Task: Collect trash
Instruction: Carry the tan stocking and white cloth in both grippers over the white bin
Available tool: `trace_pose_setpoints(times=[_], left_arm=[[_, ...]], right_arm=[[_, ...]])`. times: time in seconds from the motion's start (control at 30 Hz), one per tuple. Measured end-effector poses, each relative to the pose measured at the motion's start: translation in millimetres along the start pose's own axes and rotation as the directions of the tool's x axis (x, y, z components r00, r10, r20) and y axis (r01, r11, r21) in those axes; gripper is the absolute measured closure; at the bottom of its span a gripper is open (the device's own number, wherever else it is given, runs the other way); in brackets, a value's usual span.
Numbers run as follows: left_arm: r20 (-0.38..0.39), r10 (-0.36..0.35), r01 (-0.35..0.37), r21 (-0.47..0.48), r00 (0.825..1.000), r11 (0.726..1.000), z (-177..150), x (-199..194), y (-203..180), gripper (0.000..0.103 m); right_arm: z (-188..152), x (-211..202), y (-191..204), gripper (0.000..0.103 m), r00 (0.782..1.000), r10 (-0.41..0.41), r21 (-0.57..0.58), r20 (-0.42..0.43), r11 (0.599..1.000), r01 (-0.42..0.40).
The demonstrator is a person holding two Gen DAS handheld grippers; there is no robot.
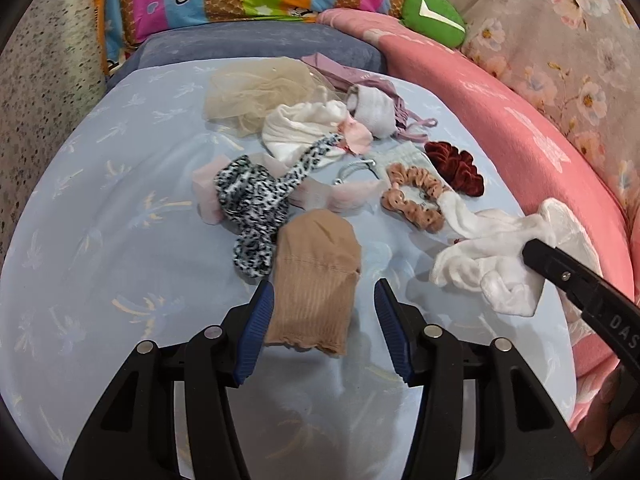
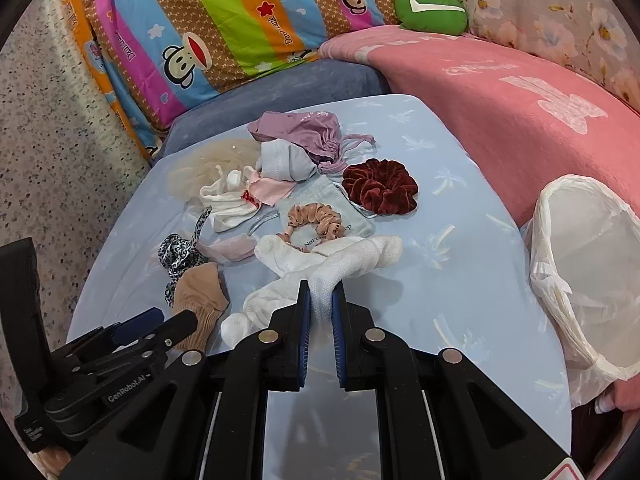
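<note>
Centrally, a pale blue tabletop (image 2: 460,200) printed with faint palm motifs is being occupied by a scatter of small textiles. At twelve o'clock a blue-grey cushion (image 2: 280,92) is being backed by a striped cartoon-monkey cover (image 2: 224,20); at two o'clock a pink blanket (image 2: 500,92) is being overlooked by a green plush toy (image 2: 432,8) and floral fabric (image 2: 560,12). At nine o'clock a speckled floor (image 2: 52,128) is being shown.

At three o'clock of the right wrist view a white bin liner (image 2: 580,264) is being held open beside the table's edge.

The left gripper (image 1: 324,304) is being held half open over a tan stocking sock (image 1: 316,272); the left blue pad appears to be touching it, the right pad standing clear. The right gripper (image 2: 321,300) is being kept nearly closed, pinching a white sock (image 2: 332,264).

Toward twelve o'clock are lying a leopard-print scrunchie (image 1: 248,208), a peach scrunchie (image 2: 316,220), a dark red velvet scrunchie (image 2: 380,188), a lilac drawstring pouch (image 2: 304,132) and a beige net (image 1: 252,92).
</note>
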State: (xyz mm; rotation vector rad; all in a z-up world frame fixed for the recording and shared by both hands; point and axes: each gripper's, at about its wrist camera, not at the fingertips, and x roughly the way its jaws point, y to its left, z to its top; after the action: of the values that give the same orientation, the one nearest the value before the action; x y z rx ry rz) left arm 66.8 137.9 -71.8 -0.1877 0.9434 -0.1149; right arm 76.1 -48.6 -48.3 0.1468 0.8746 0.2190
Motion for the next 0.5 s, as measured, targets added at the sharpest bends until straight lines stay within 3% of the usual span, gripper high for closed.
trace_pose_setpoints(times=[0.03,0.13,0.23,0.5], left_arm=[[-0.006,0.004,-0.004,0.003,1.000,1.000,-0.1,3.1,-1.4,0.057],[-0.024,0.008,-0.008,0.016,1.000,1.000,-1.7,11.0,-4.8,0.079],[-0.007,0.005,-0.005,0.022,1.000,1.000,-2.4,6.0,-7.9,0.089],[0.045,-0.032,0.029,0.076,0.998,0.997,7.3,-14.5,-37.1,0.093]], right_arm=[[-0.3,-1.2,-0.4,0.093,1.000,0.001,0.001,0.001,1.000,-0.001],[-1.0,-6.1,-2.3,0.093,1.000,0.002,0.000,0.007,1.000,-0.002],[-1.2,-12.9,-4.2,0.093,1.000,0.000,-0.003,0.018,1.000,0.000],[4.7,-38.5,-13.9,0.093,0.997,-0.003,0.001,0.073,1.000,0.003]])
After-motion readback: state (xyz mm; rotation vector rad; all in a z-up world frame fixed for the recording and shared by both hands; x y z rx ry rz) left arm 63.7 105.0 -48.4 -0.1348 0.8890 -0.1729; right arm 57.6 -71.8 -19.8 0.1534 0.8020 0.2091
